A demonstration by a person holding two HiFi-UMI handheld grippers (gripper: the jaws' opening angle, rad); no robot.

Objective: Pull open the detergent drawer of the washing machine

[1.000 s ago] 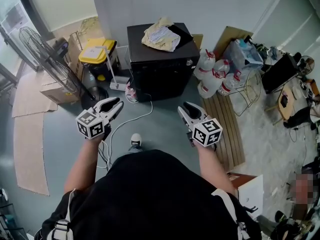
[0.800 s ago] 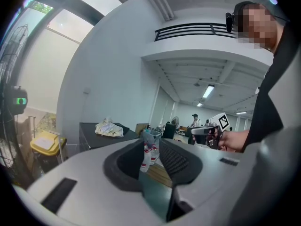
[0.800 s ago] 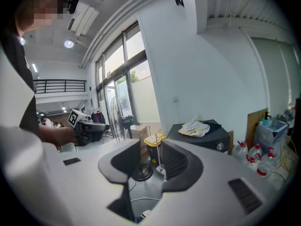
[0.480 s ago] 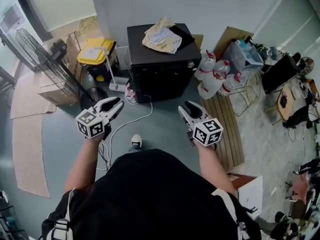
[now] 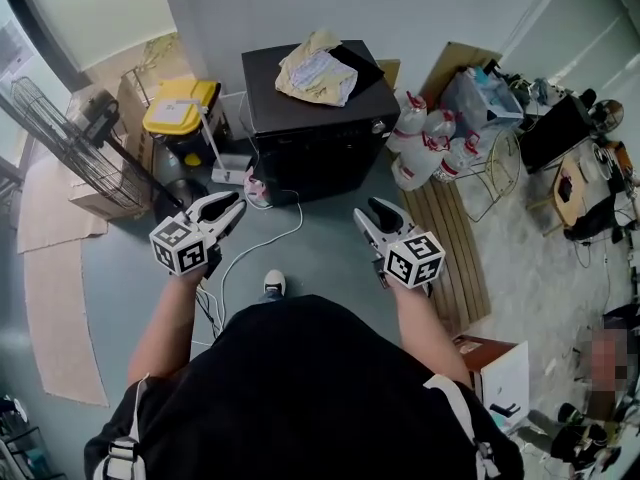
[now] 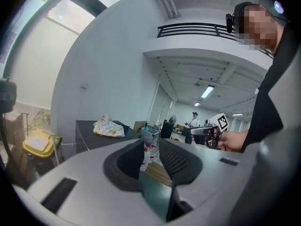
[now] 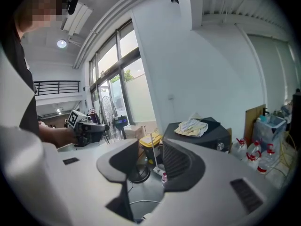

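I'm on the approach. My left gripper (image 5: 236, 208) has its jaws apart and empty, and my right gripper (image 5: 366, 211) has just been opening, with nothing between its jaws. The washing machine (image 5: 300, 153), a boxy matte-black cabinet topped by a crumpled pale cloth (image 5: 318, 68), sits upper centre, well apart from both. I can't quite make out the drawer; next I must find its front edge and grip it.

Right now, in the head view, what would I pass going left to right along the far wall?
standing fan → yellow-lidded bin → black washing machine → water bottles
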